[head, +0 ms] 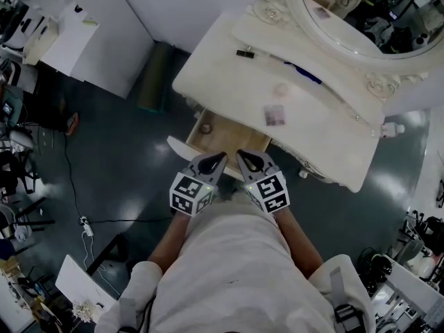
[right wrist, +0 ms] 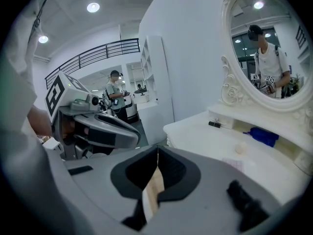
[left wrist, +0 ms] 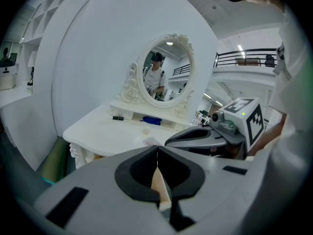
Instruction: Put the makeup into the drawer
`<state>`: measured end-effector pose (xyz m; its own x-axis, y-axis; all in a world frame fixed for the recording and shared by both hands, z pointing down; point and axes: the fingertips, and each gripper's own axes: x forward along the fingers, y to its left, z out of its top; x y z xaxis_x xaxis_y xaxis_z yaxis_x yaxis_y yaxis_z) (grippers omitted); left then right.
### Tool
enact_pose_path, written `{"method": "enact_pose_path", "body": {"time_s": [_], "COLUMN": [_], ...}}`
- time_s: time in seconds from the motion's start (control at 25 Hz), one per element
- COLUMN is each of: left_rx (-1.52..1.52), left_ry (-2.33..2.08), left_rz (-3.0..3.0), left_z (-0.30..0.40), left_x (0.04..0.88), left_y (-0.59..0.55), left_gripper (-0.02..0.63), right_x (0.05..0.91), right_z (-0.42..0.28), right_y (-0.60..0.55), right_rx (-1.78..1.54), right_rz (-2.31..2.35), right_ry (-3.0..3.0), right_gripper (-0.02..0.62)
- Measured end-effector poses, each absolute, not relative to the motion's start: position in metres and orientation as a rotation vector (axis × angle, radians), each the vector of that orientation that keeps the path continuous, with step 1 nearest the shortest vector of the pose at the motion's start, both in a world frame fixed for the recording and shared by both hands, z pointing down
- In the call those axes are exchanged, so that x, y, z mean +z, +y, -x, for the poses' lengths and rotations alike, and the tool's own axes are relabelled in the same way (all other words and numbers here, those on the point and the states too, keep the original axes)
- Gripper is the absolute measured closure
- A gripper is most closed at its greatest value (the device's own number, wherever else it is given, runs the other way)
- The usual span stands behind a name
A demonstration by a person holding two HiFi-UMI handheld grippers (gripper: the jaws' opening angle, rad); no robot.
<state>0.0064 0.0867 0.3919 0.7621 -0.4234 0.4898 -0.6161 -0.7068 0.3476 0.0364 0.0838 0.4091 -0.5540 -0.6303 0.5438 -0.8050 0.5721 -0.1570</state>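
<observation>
- A small square makeup palette (head: 275, 115) with pinkish patches lay near the front edge of the smooth cream dressing table (head: 222, 82).
- Behind it lay a pale round piece (head: 280, 89), a blue tube (head: 302, 71) and a black stick (head: 245, 53).
- The drawer (head: 232, 141) stood open below, bare wood inside.
- The left gripper (head: 218, 159) and right gripper (head: 243, 156) hung over it, grey jaws pressed together, holding nothing.

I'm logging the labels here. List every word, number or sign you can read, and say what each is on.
No text here can be read.
Packet on the dresser: print too blurred to read.
Bottle: too small, nothing legible.
Cubes on the left gripper and right gripper: black-and-white square patterns only, no letters or numbers.
</observation>
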Motion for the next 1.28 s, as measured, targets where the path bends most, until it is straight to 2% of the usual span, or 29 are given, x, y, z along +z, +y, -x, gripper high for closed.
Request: {"method": "enact_pose_path", "body": {"time_s": [0.48,0.52,0.6,0.92,1.28], "left_rx": [0.529,0.530,0.535,0.557,0.596], "left_ry": [-0.791,-0.792,-0.792,-0.782,-0.729], "left_rz": [-2.403,-2.396,-2.382,-2.338,-2.323], "left_z": [-0.024,-0.025,-0.028,-0.046,-0.063], "left_x": [0.405,0.406,0.410,0.427,0.446], "left_y": [0.094,0.095,0.096,0.093,0.085], "left_gripper": [0.595,0.595,0.595,0.595,0.595], "right_x": [0.433,0.435,0.440,0.465,0.499], "right_z": [-0.095,-0.103,-0.119,-0.181,-0.206], "right_y": [0.055,0.049,0.038,-0.007,-0.053], "right_rx": [0.524,0.525,0.526,0.538,0.495], "right_rz": [-1.192,-1.207,-1.231,-1.317,-1.340], "right_ry": [-2.284,-2.272,-2.248,-2.162,-2.095], "right_gripper": [0.577,0.569,0.512,0.460,0.396]}}
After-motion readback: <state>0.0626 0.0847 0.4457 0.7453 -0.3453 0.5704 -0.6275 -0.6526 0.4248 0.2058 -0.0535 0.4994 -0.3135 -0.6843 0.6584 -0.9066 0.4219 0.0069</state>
